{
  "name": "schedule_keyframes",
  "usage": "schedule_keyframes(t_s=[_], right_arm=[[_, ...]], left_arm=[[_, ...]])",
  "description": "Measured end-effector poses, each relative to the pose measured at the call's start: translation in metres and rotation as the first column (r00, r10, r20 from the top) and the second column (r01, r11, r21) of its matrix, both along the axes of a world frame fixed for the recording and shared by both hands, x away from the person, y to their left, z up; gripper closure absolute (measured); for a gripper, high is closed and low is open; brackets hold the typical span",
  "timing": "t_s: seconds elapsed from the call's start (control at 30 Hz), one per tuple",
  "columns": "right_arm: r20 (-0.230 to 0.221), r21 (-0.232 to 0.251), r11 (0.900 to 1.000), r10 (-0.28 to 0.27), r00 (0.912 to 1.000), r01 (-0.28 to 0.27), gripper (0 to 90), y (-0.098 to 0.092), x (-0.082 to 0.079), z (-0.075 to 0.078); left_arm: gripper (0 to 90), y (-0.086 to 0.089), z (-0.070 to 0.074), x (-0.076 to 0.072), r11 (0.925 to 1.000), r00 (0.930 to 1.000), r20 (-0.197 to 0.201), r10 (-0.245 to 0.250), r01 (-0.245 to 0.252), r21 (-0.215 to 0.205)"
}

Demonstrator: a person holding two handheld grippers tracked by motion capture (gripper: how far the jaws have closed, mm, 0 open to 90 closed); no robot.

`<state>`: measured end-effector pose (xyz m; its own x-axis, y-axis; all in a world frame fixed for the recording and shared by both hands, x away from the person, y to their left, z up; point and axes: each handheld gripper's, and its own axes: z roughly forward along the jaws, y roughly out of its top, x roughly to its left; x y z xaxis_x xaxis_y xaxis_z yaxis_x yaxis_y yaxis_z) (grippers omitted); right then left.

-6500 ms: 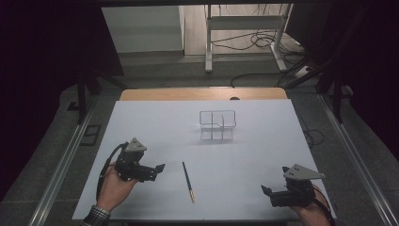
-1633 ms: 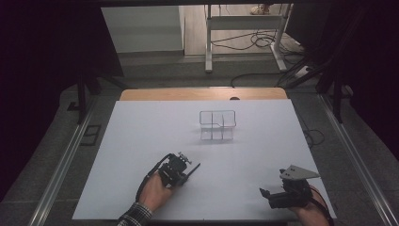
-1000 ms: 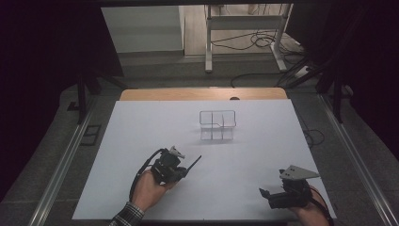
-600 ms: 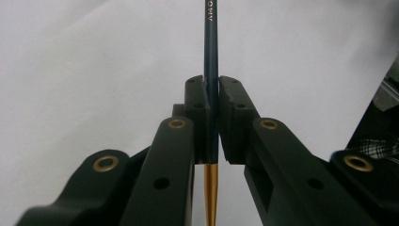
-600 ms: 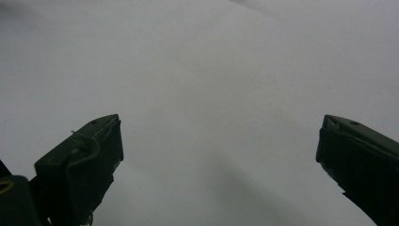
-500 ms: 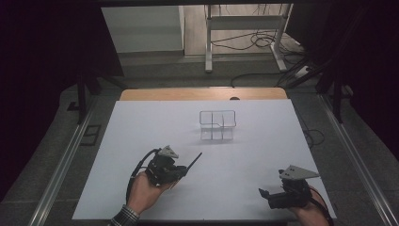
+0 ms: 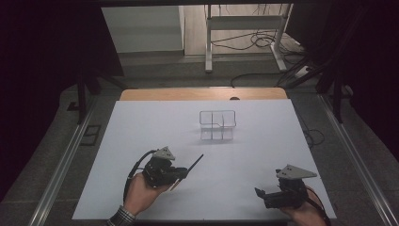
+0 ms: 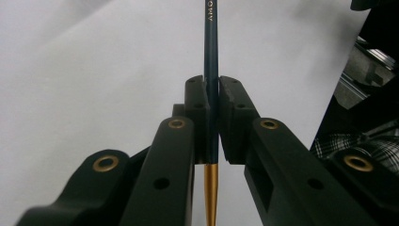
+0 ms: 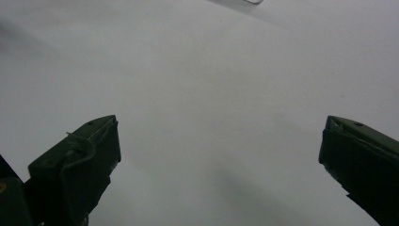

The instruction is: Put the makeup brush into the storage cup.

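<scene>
A thin dark pen [image 7: 192,167] with a gold tip is clamped in my left gripper [image 7: 182,172], which is shut on it at the table's front left. In the left gripper view the pen [image 8: 211,56] runs straight up between the two pads, its gold end [image 8: 211,193] below them. The pen is lifted off the white sheet and slants up to the right. My right gripper [image 7: 259,193] rests low at the front right, open, with its jaws wide apart [image 9: 216,155] and nothing between them.
A clear plastic organiser [image 7: 217,125] with several compartments stands at the middle of the white table cover [image 7: 141,122]. A bare wooden strip [image 7: 202,93] edges the far side. Metal rails run along both sides of the table.
My left gripper has closed on the pen and raised it off the sheet, drawing back slightly left. The right gripper has stayed where it was.
</scene>
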<state>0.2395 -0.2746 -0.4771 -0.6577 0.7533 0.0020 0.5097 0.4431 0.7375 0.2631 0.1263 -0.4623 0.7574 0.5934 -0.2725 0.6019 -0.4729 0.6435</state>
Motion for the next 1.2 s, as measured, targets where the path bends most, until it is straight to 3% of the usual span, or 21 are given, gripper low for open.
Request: schedule_keyframes(t_s=[0.37,0.57,0.87,1.2], right_arm=[[-0.014,-0.030,0.996,0.078,0.9969,-0.078,0.0,0.018,-0.002,0.005],[-0.003,-0.058,0.989,0.137,0.9906,-0.137,0.6,0.032,-0.001,0.007],[0.010,-0.115,0.978,0.178,0.9840,-0.175,6.1,0.046,0.000,0.010],[-0.001,-0.201,0.939,0.284,0.9589,-0.278,9.3,0.069,-0.001,0.013]], left_arm=[[84.0,-0.006,-0.003,0.003,0.9982,0.9976,-0.037,-0.059,0.059,0.007],[84.0,-0.009,-0.003,0.006,0.9964,0.9952,-0.050,-0.084,0.084,0.005],[84.0,-0.018,-0.003,0.009,0.9931,0.9906,-0.072,-0.116,0.117,0.009],[84.0,-0.026,-0.005,0.016,0.9878,0.9842,-0.092,-0.151,0.154,0.023]])
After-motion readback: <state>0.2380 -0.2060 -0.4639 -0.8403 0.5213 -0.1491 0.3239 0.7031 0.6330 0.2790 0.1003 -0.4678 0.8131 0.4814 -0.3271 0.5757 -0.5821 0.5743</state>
